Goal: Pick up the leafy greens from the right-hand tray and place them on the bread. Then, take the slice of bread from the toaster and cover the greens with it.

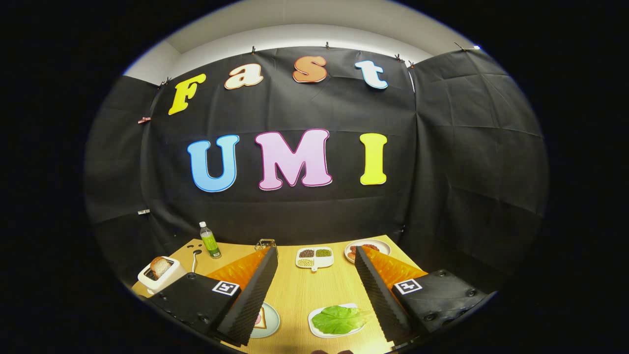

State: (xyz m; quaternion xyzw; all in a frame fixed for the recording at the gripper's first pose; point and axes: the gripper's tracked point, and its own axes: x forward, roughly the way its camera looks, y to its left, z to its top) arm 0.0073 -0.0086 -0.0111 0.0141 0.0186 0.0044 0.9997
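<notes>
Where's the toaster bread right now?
The bread slice stands in the toaster beyond the open hand-held gripper, off its left finger, near the bottle.

A staged demo booth: black cloth wall [314,206] behind a wooden table [304,295].

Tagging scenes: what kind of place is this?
Likely a staged kitchen-table booth: black cloth wall, wooden table with toaster, greens on a tray. The hand-held gripper is open above the table.
</notes>
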